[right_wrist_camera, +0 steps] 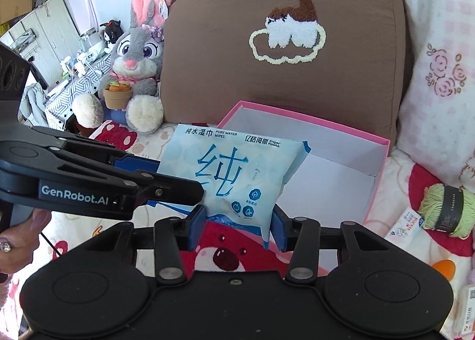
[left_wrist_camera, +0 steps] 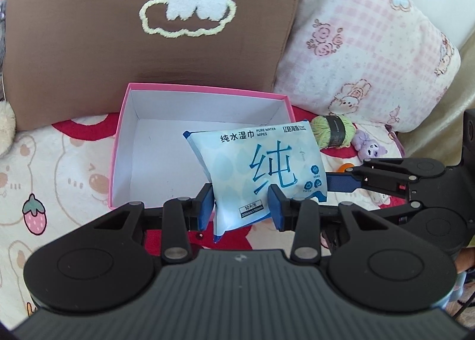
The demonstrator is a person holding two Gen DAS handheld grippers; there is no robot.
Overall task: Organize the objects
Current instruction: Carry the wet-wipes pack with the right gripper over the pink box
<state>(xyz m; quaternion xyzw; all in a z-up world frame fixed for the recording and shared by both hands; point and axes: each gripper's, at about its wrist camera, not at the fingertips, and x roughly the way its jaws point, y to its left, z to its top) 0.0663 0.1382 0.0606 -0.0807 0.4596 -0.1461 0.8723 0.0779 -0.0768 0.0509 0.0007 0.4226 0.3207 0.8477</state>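
Note:
A light-blue pack of pure water wipes (left_wrist_camera: 261, 167) hangs in the air over the near right corner of an open pink box (left_wrist_camera: 204, 91) with a white inside. My left gripper (left_wrist_camera: 241, 208) is shut on the pack's lower edge. In the right wrist view my right gripper (right_wrist_camera: 237, 228) is also shut on the wipes pack (right_wrist_camera: 234, 173), its blue pads pressing the bottom edge on both sides. The pink box (right_wrist_camera: 311, 120) lies behind and to the right of the pack there. Nothing shows inside the box.
The box sits on a cartoon-print blanket (left_wrist_camera: 59, 167) against a brown cushion (left_wrist_camera: 89, 43). A green yarn ball (right_wrist_camera: 448, 210), a small purple toy (left_wrist_camera: 371, 147) and a small packet (right_wrist_camera: 406, 224) lie right of the box. A pink pillow (left_wrist_camera: 371, 43) and a grey bunny plush (right_wrist_camera: 139, 55) flank the cushion.

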